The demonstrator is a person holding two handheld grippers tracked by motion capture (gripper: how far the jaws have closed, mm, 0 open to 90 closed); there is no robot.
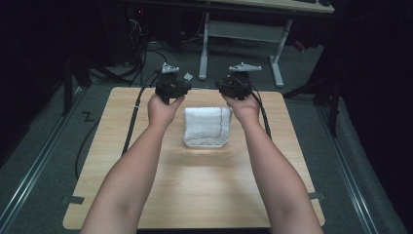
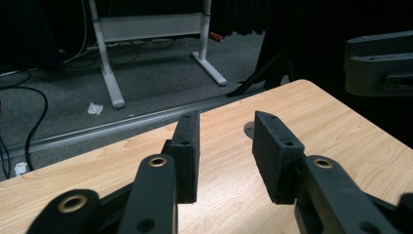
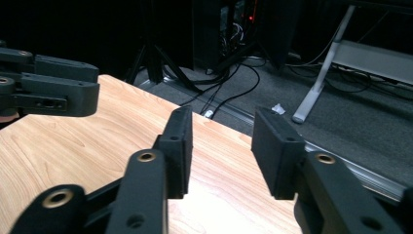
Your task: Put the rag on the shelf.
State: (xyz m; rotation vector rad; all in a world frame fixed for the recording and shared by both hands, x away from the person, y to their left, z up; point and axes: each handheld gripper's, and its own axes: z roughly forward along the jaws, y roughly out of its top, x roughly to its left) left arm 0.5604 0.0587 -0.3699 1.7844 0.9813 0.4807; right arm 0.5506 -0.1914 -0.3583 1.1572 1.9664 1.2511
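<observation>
Wooden surface: a light wood table (image 1: pixel 195 195) with rounded corners sits on grey carpet in a dark room.
Folded cloth: a white towel (image 1: pixel 206 126) with a thin dark line along its edge lies flat near the middle of the table, slightly toward the far side, between the two hands.
Person: two bare forearms come in from the bottom of the high view, one on each side of the towel.
Left gripper: the left gripper (image 1: pixel 172 86) is held up near the far edge of the table, to the left of the towel and apart from it; a black cable trails from it across the table's left side.
Left jaws: in the left gripper view (image 2: pixel 224 146) the two black jaws stand apart with bare table showing in the gap, so it is released and grasps nothing.
Right gripper: the right gripper (image 1: pixel 237 86) is held near the far edge to the right of the towel, level with the left one.
Right jaws: in the right gripper view (image 3: pixel 221 146) the jaws are likewise spread with nothing between them.
Background: white desk legs (image 1: pixel 277 58) and tangled cables lie on the floor beyond the table.
</observation>
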